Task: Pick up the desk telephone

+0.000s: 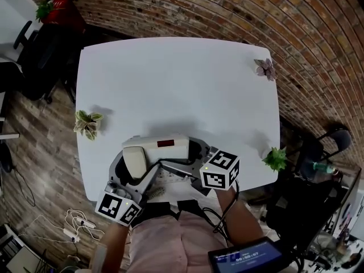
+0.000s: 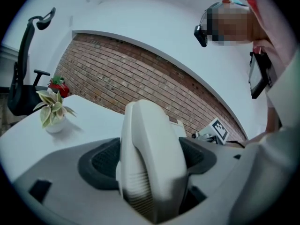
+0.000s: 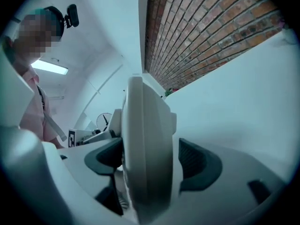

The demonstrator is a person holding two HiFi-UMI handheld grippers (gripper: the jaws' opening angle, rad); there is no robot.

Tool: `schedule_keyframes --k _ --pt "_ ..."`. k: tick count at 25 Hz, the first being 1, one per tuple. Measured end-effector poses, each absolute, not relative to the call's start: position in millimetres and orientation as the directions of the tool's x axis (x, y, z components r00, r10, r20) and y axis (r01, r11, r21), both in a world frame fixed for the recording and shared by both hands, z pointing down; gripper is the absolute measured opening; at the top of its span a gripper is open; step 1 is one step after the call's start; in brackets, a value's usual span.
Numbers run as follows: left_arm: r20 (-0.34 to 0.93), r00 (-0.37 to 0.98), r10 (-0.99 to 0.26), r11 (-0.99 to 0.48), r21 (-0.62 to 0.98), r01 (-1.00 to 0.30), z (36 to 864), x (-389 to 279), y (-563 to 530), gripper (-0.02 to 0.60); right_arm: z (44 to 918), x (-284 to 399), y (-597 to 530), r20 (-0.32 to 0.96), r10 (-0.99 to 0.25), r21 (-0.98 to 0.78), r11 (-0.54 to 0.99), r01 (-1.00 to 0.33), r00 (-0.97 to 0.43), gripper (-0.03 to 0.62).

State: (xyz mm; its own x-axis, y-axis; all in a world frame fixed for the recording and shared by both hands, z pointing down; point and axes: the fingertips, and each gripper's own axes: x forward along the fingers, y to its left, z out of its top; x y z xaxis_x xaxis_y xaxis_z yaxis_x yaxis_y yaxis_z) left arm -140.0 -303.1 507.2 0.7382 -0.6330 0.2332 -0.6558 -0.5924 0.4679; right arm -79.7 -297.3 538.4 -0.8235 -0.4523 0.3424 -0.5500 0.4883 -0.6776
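A light grey desk telephone (image 1: 165,147) with a small red display is at the near edge of the white table (image 1: 176,84). Its handset (image 1: 135,161) lies along the left side. My left gripper (image 1: 135,178) reaches in from the lower left. In the left gripper view both dark pads (image 2: 101,161) press on the handset end (image 2: 150,163), so it is shut on the phone. My right gripper (image 1: 192,159) comes from the right, jaws wide around the phone's edge (image 3: 145,158). One pad touches; the other pad (image 3: 199,165) stands a sliver off.
Three small potted plants stand on the table: at the left edge (image 1: 87,124), far right corner (image 1: 265,68) and near right edge (image 1: 276,158). A brick wall curves behind. Office chairs (image 1: 31,50) stand left, cables (image 1: 77,223) lie on the floor, and a tablet (image 1: 244,257) hangs at my chest.
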Motion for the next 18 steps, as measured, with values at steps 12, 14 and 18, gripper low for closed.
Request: schedule_keyframes --k 12,14,18 --pt "0.212 0.857 -0.47 -0.63 0.6 -0.493 513.8 -146.6 -283.2 0.469 526.4 -86.8 -288.7 0.273 -0.412 -0.628 0.608 -0.486 -0.869 0.29" --pt "0.197 0.882 -0.427 -0.608 0.659 -0.442 521.0 -148.7 -279.2 0.469 525.5 -86.8 -287.9 0.271 -0.403 -0.623 0.619 -0.479 -0.874 0.29" --pt "0.2 0.912 -0.357 -0.652 0.646 -0.397 525.6 -141.8 -273.8 0.468 523.9 -88.4 -287.1 0.264 -0.395 -0.621 0.629 -0.469 -0.88 0.288"
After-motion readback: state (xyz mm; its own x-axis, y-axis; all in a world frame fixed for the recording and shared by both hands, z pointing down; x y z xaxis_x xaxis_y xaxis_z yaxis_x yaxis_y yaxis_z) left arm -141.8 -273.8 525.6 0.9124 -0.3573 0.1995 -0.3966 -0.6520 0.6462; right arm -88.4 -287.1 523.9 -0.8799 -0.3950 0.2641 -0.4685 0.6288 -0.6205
